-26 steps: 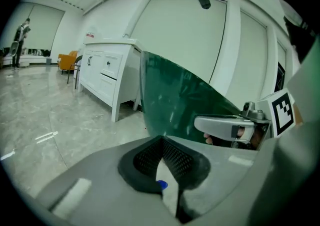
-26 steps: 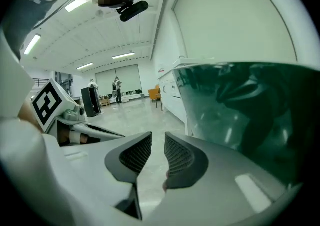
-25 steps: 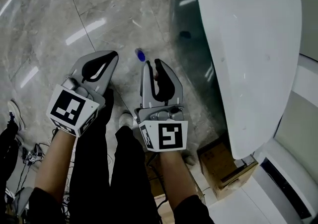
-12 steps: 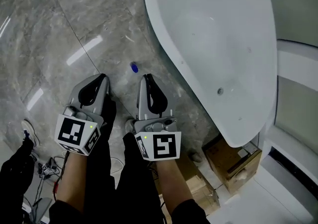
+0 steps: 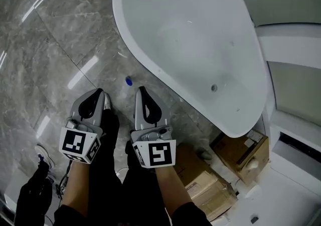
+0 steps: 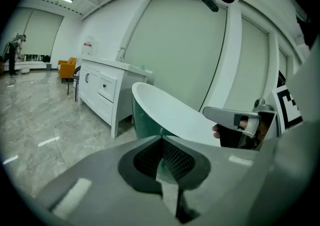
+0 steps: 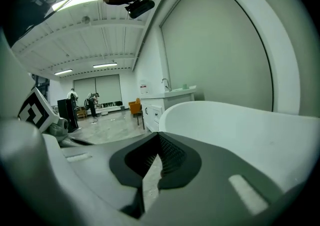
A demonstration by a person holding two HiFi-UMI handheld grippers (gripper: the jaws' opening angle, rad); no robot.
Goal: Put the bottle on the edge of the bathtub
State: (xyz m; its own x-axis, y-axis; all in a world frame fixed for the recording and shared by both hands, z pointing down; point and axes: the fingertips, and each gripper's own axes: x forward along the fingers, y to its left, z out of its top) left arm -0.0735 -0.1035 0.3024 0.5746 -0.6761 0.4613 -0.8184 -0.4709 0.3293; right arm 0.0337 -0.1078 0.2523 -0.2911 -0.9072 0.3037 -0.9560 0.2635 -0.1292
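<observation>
Holds left gripper (image 5: 100, 90) and right gripper (image 5: 141, 88) side by side, jaws pressed together on nothing, just closed on the right. From the head alone, shows bottle (image 5: 129, 81) on floor (image 5: 45, 34) beside bathtub (image 5: 175, 14); from the grippers, only bathtub rim and white cabinet (image 6: 102, 92).

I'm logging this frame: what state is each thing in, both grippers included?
Left gripper: fingers shut, nothing between them.
Right gripper: fingers just closed, now shut, nothing between them.
Blue item, likely the bottle: lying or standing on the floor beside the bathtub, not held.
Bathtub: empty inside.
</observation>
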